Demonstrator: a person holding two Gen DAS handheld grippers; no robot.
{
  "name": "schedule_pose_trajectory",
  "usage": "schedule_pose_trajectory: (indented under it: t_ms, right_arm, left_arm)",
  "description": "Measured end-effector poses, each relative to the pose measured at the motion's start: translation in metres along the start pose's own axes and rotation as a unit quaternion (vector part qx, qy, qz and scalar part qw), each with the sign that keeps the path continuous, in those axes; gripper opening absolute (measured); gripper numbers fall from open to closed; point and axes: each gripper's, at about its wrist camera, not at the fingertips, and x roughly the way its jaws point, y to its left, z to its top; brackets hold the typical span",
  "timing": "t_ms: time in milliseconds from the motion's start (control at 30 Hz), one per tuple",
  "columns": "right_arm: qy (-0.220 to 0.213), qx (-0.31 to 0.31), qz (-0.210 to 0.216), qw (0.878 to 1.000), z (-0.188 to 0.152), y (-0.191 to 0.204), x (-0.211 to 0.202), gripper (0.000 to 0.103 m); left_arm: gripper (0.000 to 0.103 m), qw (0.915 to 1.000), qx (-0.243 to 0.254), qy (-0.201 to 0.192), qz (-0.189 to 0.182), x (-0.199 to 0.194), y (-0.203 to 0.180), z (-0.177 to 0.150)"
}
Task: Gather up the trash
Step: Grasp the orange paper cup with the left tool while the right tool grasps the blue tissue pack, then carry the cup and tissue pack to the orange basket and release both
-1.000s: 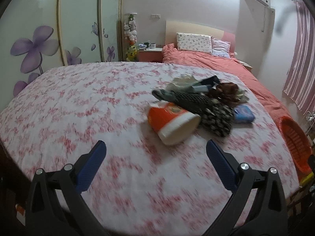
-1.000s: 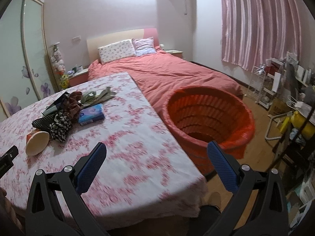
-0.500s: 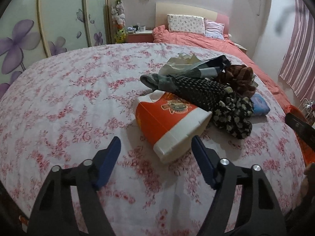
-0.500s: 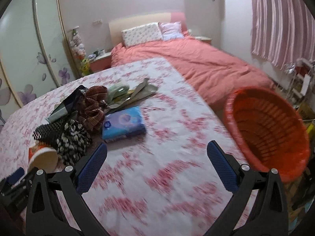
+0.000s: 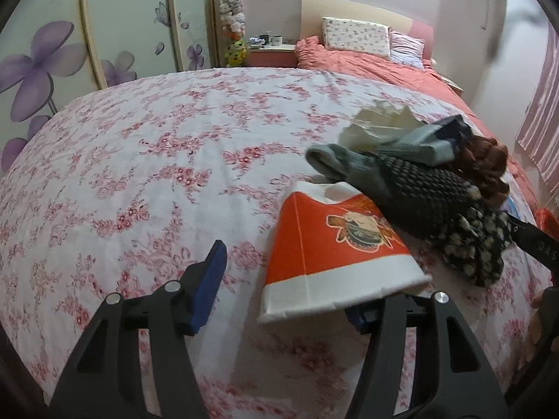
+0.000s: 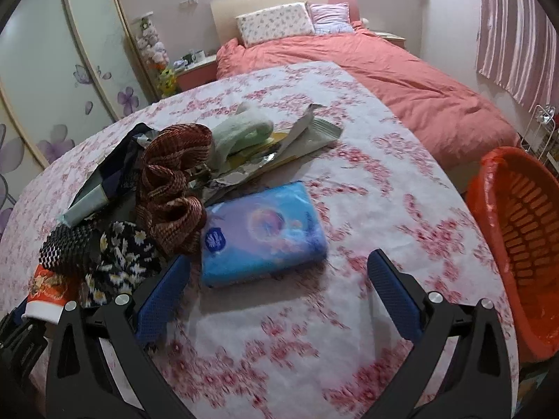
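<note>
Zero items binned: orange basket looks empty. Left gripper closing around paper cup, ungripped; right gripper released near tissue pack.

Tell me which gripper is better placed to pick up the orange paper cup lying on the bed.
Left. The left gripper already straddles the cup, its jaws closing around the rim. The right gripper stands open over the blue tissue pack, away from the cup.
</note>
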Motion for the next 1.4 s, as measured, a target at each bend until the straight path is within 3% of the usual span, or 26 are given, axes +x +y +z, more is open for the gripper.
schedule_pose_trajectory:
  t_ms: [67, 233, 367, 467, 867, 933, 1233, 1400]
  right_arm:
    - [0.003, -0.004, -0.004, 1.000, 0.003, 0.003, 0.004, 0.100]
    - [0.013, -0.030, -0.022, 0.999, 0.002, 0.010, 0.006, 0.084]
    - [0.016, -0.036, -0.030, 0.999, 0.002, 0.013, 0.008, 0.083]
    - [0.015, -0.045, -0.035, 0.998, 0.003, 0.016, 0.008, 0.076]
    - [0.008, -0.033, -0.037, 0.999, -0.005, -0.005, -0.010, 0.074]
    - [0.002, -0.029, -0.039, 0.999, -0.006, -0.011, -0.017, 0.074]
    - [-0.020, -0.022, -0.039, 0.999, -0.008, -0.023, -0.040, 0.074]
    - [-0.052, -0.018, -0.028, 0.998, -0.006, -0.032, -0.064, 0.074]
  left_arm:
    - [0.053, 1.0000, 0.002, 0.000, -0.007, 0.002, 0.001, 0.003]
    - [0.039, 0.9996, 0.008, 0.000, -0.026, 0.006, 0.000, 0.008]
    - [0.039, 0.9996, 0.009, -0.002, -0.028, 0.009, -0.002, 0.010]
    - [0.036, 0.9994, 0.009, -0.004, -0.034, 0.011, -0.003, 0.012]
    - [0.015, 0.9984, -0.003, -0.037, -0.043, -0.010, 0.011, 0.013]
    - [0.007, 0.9982, -0.004, -0.043, -0.043, -0.016, 0.012, 0.012]
    - [0.006, 0.9971, -0.008, -0.058, -0.049, -0.039, 0.015, 0.007]
    - [0.006, 0.9944, -0.011, -0.089, -0.057, -0.069, 0.013, 0.012]
